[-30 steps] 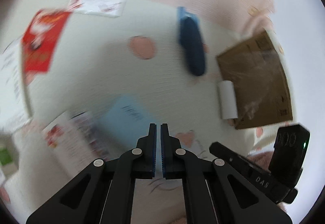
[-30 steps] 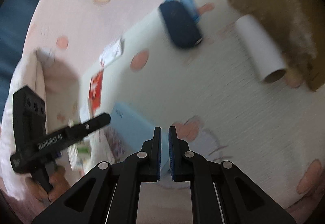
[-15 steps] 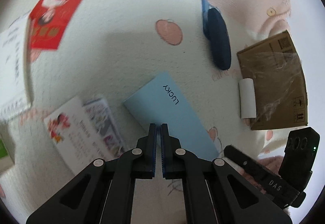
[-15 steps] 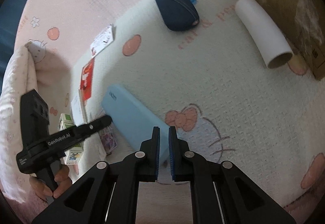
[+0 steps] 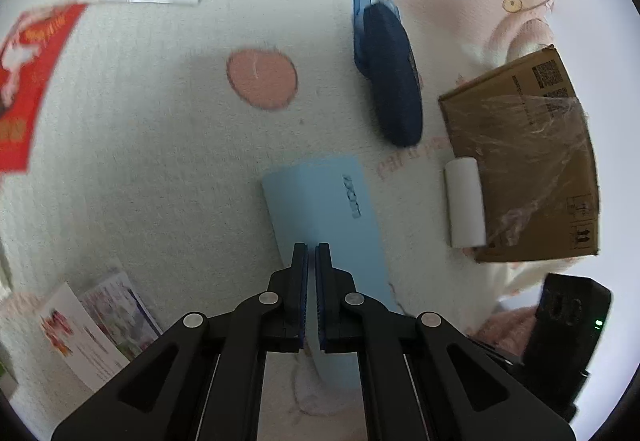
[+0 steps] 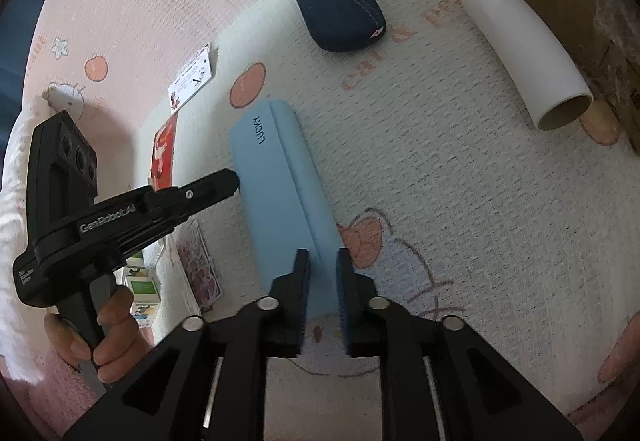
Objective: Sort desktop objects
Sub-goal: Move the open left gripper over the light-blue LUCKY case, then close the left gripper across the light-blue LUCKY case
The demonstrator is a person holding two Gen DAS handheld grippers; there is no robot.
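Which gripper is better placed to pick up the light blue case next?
Right. The right gripper has its jaws parted over the near end of the light blue case. The left gripper is above it too, jaws nearly closed.

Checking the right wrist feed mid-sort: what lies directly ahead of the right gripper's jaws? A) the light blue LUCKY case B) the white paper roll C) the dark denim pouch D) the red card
A: the right gripper, jaws slightly parted, points at the near end of the light blue rectangular LUCKY case.

cardboard box point(image 5: 524, 145): film-wrapped, far right | patterned blanket point(image 6: 460, 201): cream and pink, underneath
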